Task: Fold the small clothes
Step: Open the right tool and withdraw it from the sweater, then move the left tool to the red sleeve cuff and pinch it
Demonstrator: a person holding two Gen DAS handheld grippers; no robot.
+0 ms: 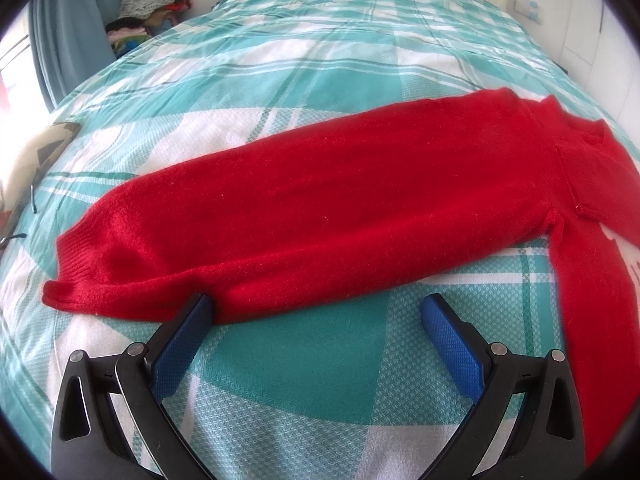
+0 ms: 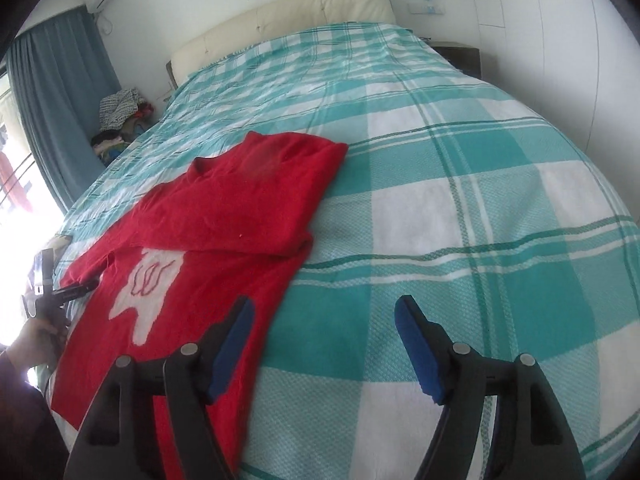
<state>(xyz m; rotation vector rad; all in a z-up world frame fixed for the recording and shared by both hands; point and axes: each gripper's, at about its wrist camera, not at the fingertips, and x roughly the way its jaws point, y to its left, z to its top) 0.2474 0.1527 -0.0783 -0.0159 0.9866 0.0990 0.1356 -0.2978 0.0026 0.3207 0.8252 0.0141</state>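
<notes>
Both jaws gape empty: left gripper (image 1: 316, 312) fronts the sleeve (image 1: 280, 216) (unfolded), right gripper (image 2: 324, 320) beside the sweater (image 2: 224, 216).

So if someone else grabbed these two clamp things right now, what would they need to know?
Left hand-held gripper: open, holding nothing, low over the bedspread at the near edge of the outstretched sleeve.
Right hand-held gripper: open, holding nothing, above the sweater's lower right edge.
Red sweater: lies front up on the bed, white patch showing.
Done: the other sleeve is folded across the chest.
Left: probably fold the outstretched sleeve in, then fold the body.
</notes>
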